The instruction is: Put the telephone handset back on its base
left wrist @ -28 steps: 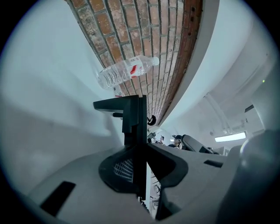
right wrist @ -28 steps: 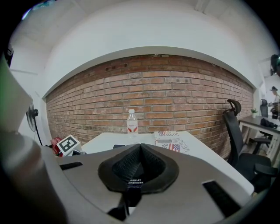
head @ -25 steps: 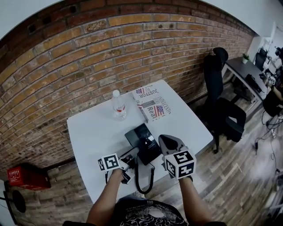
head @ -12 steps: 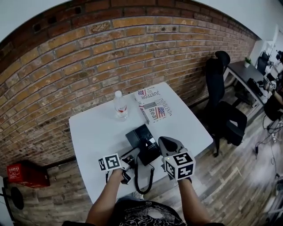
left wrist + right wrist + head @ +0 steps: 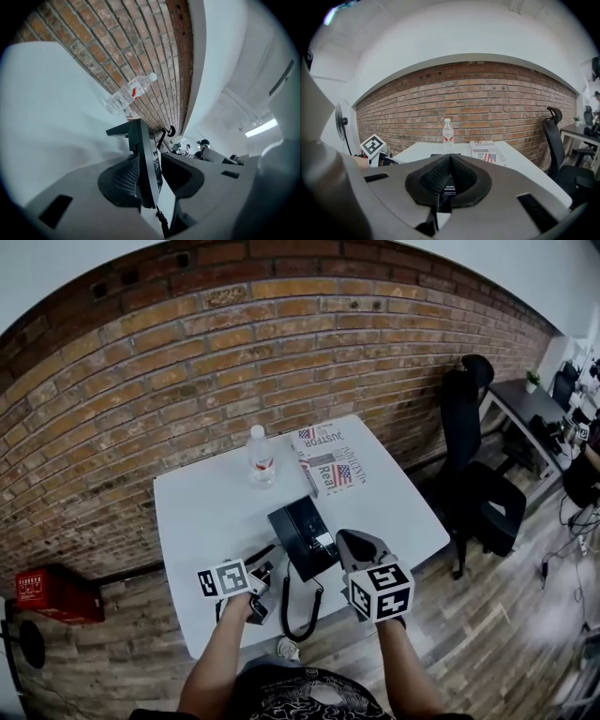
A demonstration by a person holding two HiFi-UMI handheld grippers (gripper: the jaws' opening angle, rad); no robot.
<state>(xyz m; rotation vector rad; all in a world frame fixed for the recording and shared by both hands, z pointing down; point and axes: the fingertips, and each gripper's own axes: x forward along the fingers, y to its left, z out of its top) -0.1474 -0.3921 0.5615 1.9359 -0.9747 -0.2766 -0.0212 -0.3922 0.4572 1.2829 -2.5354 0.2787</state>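
Against the rough red-brown brick wall (image 5: pixel 234 362) stands a smooth white square desk (image 5: pixel 202 512), with a black office chair (image 5: pixel 473 474) at 3 o'clock from it. Only the right gripper view catches a standing fan (image 5: pixel 341 124) at its far left. Only the left gripper view shows a ceiling light strip (image 5: pixel 262 127).

On the desk, glossy magazines (image 5: pixel 328 460) lie at 1 o'clock from the black wedge-shaped telephone base (image 5: pixel 305 532), and a clear plastic bottle (image 5: pixel 262 457) stands at 11 o'clock. A coiled black cord (image 5: pixel 302 610) loops off the desk edge at 6 o'clock.

The right gripper (image 5: pixel 349 542) sits at 4 o'clock from the base, its ribbed jaws closed tip to tip on nothing. The left gripper (image 5: pixel 257 577) is at 8 o'clock, rolled on its side. Its jaws are opening wide, and the handset (image 5: pixel 146 173) lies edge-on between them as a thin dark slab, with a clear gap to one pad. In the head view the handset cannot be told from the base.
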